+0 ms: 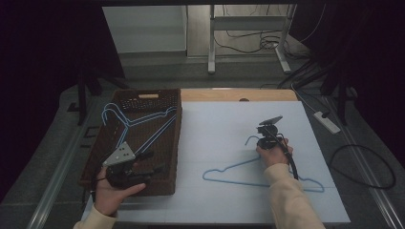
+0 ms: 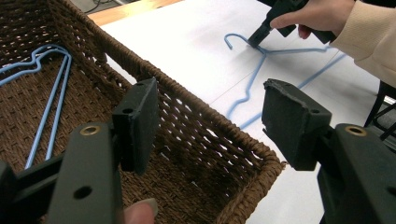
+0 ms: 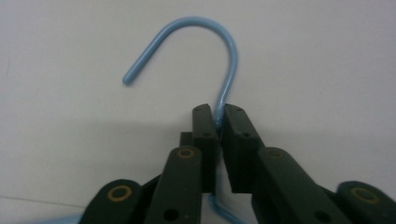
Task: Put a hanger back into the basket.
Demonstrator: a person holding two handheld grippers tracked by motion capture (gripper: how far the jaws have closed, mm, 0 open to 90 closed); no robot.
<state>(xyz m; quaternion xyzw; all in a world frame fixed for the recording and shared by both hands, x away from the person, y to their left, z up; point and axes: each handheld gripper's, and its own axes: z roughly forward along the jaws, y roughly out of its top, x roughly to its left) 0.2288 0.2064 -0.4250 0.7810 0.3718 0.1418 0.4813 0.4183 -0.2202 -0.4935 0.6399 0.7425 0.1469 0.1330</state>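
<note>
Jaws pinching blue hanger (image 3: 223, 70) neck

Both hand-held tools are black, and each one ends in two flat black jaws with thick rectangular pads; the left gripper (image 2: 208, 123) has small round holes and brass-coloured rings at the joints of its arms, and the right gripper (image 3: 219, 135) has the same brass rings and dark screw holes. On top of the left gripper (image 1: 125, 164) sits a grey three-cornered plate with small holes, and a black cable trails from the right gripper (image 1: 267, 138) along the forearm. The person wears a cream long-sleeved top with ribbed cuffs on both arms.
</note>
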